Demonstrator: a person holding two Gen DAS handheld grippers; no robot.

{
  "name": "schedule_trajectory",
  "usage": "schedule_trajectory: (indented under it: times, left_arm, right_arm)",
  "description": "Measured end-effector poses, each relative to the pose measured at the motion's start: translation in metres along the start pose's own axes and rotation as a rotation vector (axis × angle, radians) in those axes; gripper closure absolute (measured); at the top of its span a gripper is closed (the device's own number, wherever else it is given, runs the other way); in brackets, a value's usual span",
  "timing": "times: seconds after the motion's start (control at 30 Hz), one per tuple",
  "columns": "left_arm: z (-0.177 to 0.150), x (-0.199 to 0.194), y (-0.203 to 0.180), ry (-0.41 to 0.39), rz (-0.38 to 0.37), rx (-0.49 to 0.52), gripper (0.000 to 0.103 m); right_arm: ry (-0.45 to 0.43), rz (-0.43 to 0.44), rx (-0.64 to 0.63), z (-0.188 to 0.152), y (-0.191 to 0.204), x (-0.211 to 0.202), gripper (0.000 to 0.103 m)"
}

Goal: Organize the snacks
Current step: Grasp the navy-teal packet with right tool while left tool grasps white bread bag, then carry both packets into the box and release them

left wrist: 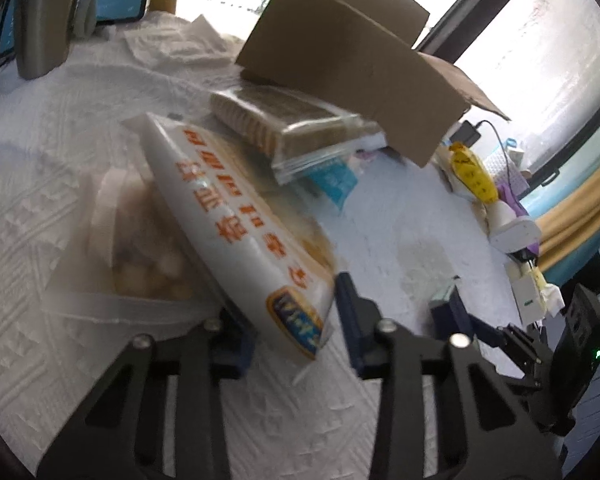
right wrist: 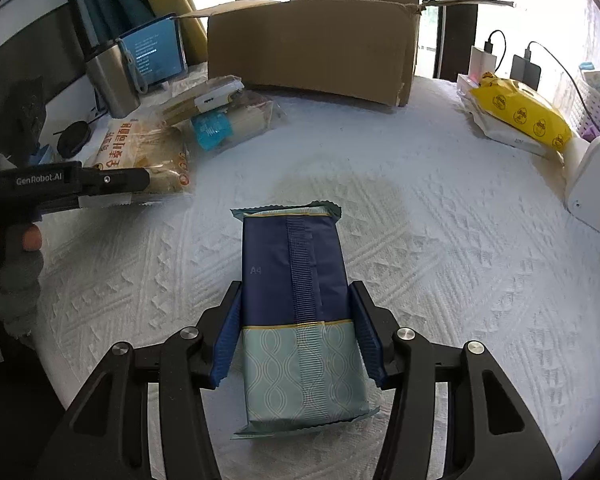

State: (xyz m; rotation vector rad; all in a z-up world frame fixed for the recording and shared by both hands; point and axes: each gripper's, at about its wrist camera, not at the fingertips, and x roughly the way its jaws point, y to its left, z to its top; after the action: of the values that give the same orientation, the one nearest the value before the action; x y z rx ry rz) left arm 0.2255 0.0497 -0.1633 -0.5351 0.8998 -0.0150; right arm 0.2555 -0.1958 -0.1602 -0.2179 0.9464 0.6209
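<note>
While both hands work over the white textured counter (right wrist: pixel 440 216), each gripper has a snack between its jaws. The right gripper (right wrist: pixel 296 336) is clamped on a blue and teal wrapped pack (right wrist: pixel 300 300) lying flat mid-counter, its pads pressing the 2 long sides near the middle. That pack looks firm and blocky under slick foil, so the side hold seems sound; the crimped ends would likely slip. The left gripper (left wrist: pixel 292 320) is clenched on the bottom edge of a white bread bag (left wrist: pixel 236 216) with orange lettering, which tilts up off the counter beside a clear cookie tray (left wrist: pixel 284 132). The bag looks soft, light and puffy, so I'd judge its sealed edge the safest hold; squeezing the middle could crush the bread. Both grippers angle steeply downward. An open cardboard box (right wrist: pixel 312 48) stands at the far edge, probably the destination.
</note>
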Motion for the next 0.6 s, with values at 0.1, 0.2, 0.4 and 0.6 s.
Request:
schedule_trajectory:
  times: [0.1, 0.2, 0.4, 0.6]
  left_arm:
    - [-0.001, -0.009, -0.003, -0.019, -0.010, 0.029, 0.078]
    - [-0.003, -0.022, -0.005, -0.055, -0.007, 0.057, 0.079]
    - [-0.007, -0.051, -0.005, -0.118, -0.012, 0.100, 0.080]
    - [-0.005, -0.081, -0.013, -0.191, -0.013, 0.161, 0.080]
  right_arm:
    - [-0.012, -0.003, -0.006, 0.003, 0.006, -0.004, 0.048]
    - [-0.031, -0.006, -0.014, 0.007, 0.012, -0.011, 0.048]
    - [-0.069, -0.018, -0.035, 0.016, 0.029, -0.028, 0.048]
    - [-0.112, -0.034, -0.056, 0.026, 0.040, -0.047, 0.048]
